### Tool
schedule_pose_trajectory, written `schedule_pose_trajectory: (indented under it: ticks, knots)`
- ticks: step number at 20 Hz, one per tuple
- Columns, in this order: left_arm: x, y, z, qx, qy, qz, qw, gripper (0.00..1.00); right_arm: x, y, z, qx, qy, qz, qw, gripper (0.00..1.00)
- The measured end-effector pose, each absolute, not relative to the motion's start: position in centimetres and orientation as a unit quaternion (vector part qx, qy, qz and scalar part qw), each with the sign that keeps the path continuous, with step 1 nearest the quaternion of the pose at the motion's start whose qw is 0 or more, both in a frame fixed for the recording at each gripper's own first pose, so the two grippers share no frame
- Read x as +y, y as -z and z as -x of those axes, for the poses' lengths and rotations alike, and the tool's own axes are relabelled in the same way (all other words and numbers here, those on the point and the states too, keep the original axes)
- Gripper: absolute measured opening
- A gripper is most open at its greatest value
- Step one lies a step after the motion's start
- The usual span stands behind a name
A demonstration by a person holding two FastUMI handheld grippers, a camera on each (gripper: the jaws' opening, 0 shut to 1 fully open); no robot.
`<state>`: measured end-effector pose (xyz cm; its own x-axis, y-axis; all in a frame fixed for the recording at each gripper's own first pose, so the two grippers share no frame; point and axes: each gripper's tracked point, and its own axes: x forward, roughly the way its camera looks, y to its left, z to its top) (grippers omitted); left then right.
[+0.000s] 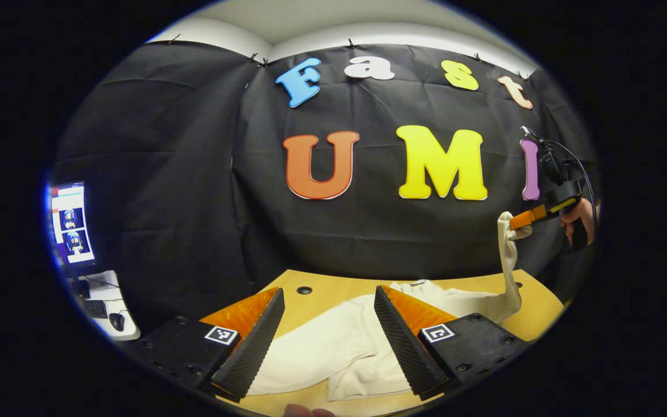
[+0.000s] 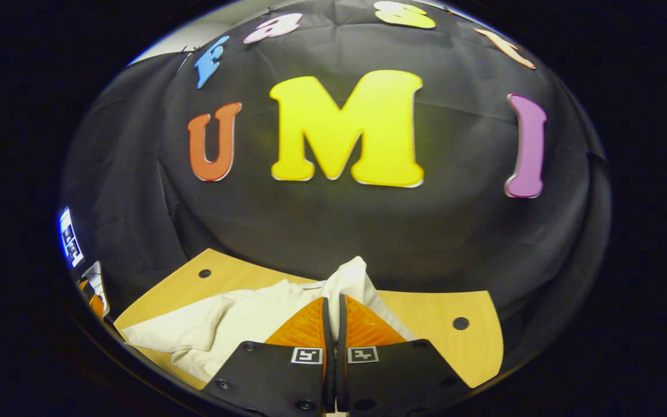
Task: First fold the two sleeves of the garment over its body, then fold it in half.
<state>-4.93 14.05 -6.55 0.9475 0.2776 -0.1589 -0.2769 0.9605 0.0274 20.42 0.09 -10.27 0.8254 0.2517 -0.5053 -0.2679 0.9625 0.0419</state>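
While right claw (image 2: 331, 307) pinches sleeve (image 2: 352, 278), left claw (image 1: 329, 301) gapes above garment (image 1: 322, 347).

Even indoor light, sharp centre, heavy fisheye edge distortion.

A recording booth in a lab: black cloth wall (image 1: 194, 174) behind a wooden desk (image 1: 333, 289), a monitor (image 1: 70, 223) at the side.

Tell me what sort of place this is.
Probably a data-recording booth, not a home: black cloth wall behind a wooden table, a monitor at the side. A cream garment lies on the table; the right gripper lifts its sleeve.
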Motion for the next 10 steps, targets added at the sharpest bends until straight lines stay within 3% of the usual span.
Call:
schedule_pose_trajectory:
  ticks: [10]
  knots:
    - [23.2, 8.5, 10.5, 0.105, -0.241, 0.007, 0.965, 0.99, 23.1, 26.0, -21.7, 0.329, -0.248, 0.079, 0.908, 0.01]
